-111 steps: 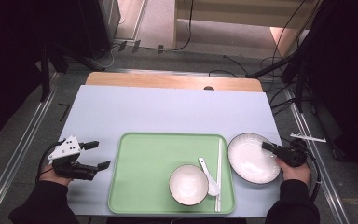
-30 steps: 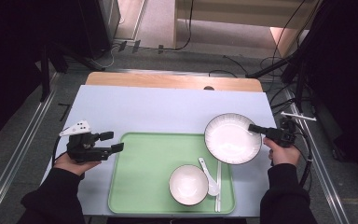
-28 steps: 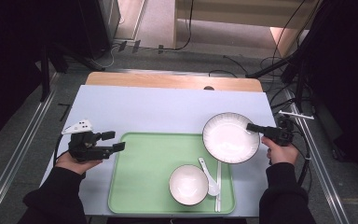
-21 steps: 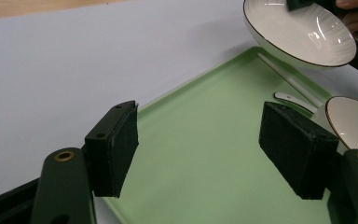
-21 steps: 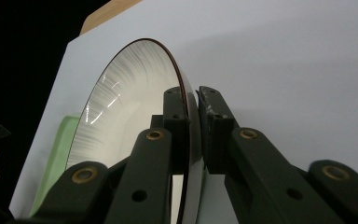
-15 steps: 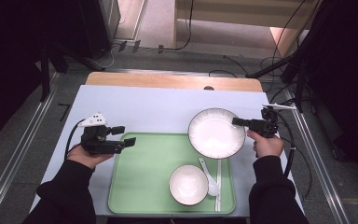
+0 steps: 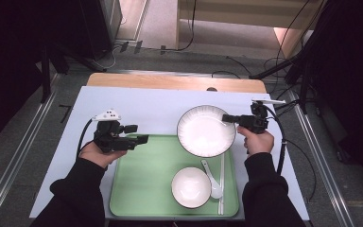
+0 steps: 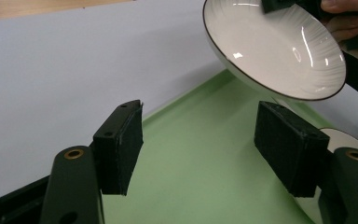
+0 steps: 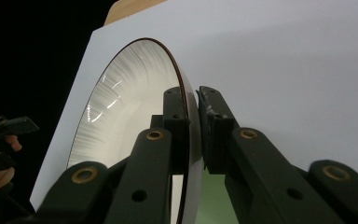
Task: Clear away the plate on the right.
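Two grippers over table (image 7: 137, 101). Right gripper (image 7: 228, 118) clenched on rim of plate (image 7: 206, 131), one jaw inside rim, other outside. Plate lifted, tilted, hanging above far right corner of green tray (image 7: 142, 175), partly over table. Left gripper (image 7: 139, 134) at tray's far left edge, pointing toward plate; jaws wide apart, nothing between them, having just closed a little. On tray: bowl (image 7: 191, 187) near front, spoon (image 7: 211, 177) and chopsticks (image 7: 221, 182) just right of bowl.
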Tool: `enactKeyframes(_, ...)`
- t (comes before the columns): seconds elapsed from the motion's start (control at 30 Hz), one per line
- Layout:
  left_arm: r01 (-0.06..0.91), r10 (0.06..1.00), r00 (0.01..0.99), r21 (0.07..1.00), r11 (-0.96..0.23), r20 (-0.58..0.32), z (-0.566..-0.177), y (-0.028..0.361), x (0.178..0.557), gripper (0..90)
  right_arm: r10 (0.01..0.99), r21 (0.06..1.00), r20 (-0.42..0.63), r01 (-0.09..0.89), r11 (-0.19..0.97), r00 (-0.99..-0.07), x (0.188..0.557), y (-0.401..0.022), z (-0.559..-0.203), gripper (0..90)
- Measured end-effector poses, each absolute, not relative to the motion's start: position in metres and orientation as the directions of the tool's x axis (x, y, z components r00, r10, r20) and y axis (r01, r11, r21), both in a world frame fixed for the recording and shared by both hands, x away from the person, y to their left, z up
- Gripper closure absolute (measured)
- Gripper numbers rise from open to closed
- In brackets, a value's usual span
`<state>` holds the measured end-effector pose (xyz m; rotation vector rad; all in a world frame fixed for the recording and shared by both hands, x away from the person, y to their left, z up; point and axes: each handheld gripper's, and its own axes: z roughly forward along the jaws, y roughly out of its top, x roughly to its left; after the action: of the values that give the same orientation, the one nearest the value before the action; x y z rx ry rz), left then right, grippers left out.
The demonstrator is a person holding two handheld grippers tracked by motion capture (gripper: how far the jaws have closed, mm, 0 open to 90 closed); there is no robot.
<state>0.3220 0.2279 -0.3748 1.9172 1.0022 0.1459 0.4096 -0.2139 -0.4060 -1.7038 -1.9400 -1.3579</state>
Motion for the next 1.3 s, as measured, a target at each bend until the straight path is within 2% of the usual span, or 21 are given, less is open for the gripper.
enactKeyframes(0.5,0.616,0.724,0.618,0.761,-0.203,-0.306,-0.381,0.202,0.34,38.8,0.626,0.47,0.707,0.88,-0.066,-0.33,0.413,-0.168,-0.403,83.0)
enactKeyframes(0.67,0.619,0.735,0.614,0.753,-0.223,-0.287,-0.385,0.194,0.343,46.6,0.604,0.464,0.721,0.884,-0.059,-0.339,0.411,-0.159,-0.404,83.0)
enactKeyframes(0.93,0.646,0.756,0.585,0.732,-0.217,-0.292,-0.395,0.183,0.35,50.8,0.577,0.464,0.737,0.884,-0.052,-0.352,0.406,-0.148,-0.404,82.7)
enactKeyframes(1.13,0.636,0.752,0.567,0.759,-0.141,-0.336,-0.4,0.181,0.355,61.1,0.564,0.472,0.743,0.88,-0.061,-0.359,0.404,-0.139,-0.4,81.9)
enactKeyframes(1.2,0.649,0.769,0.532,0.754,-0.102,-0.355,-0.4,0.183,0.358,62.8,0.563,0.476,0.744,0.877,-0.068,-0.36,0.403,-0.135,-0.4,81.5)
enactKeyframes(1.3,0.678,0.77,0.47,0.735,-0.002,-0.431,-0.401,0.191,0.361,73.2,0.565,0.49,0.738,0.868,-0.075,-0.368,0.402,-0.132,-0.399,81.4)
